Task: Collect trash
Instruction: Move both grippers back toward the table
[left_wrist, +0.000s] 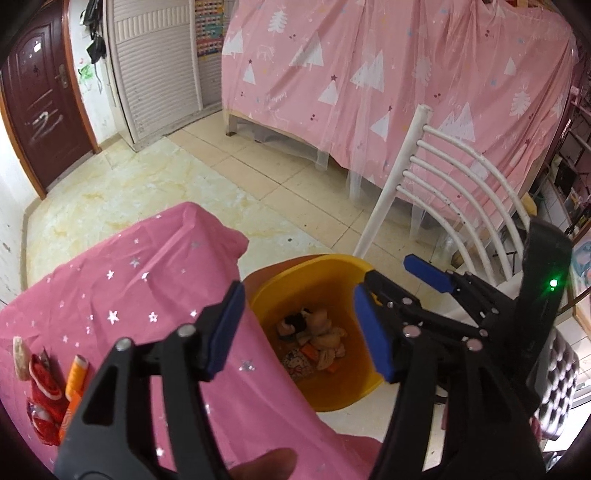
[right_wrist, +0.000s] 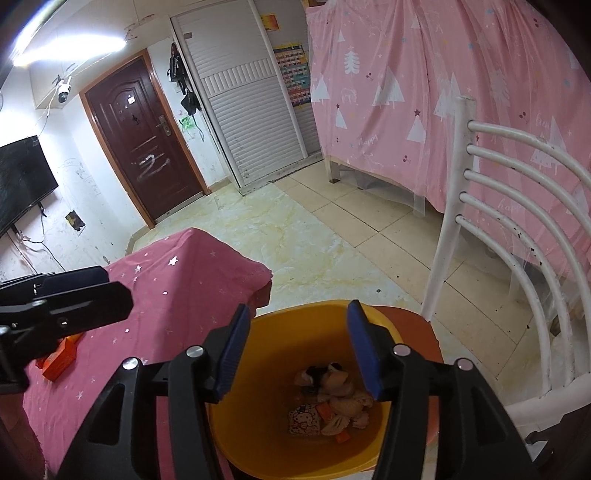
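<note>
A yellow bin (left_wrist: 325, 269) stands beside the pink-clothed table (left_wrist: 122, 280) and holds several scraps of trash (left_wrist: 317, 343). My left gripper (left_wrist: 299, 332) is open and empty, above the table edge and the bin. My right gripper (right_wrist: 299, 350) is open and empty, directly over the bin (right_wrist: 295, 458) and its trash (right_wrist: 332, 402); it also shows in the left wrist view (left_wrist: 428, 273). On the table lie red wrappers (left_wrist: 44, 387), an orange wrapper (left_wrist: 75, 373) and a pale scrap (left_wrist: 21, 356). An orange packet (right_wrist: 61, 360) shows under the left gripper (right_wrist: 74, 299) in the right wrist view.
A white chair (left_wrist: 454, 177) stands right of the bin, its back also in the right wrist view (right_wrist: 524, 206). A pink curtain (left_wrist: 388, 74) hangs behind. Tiled floor (left_wrist: 147, 177) lies beyond the table, with a dark door (right_wrist: 140, 140) at the far wall.
</note>
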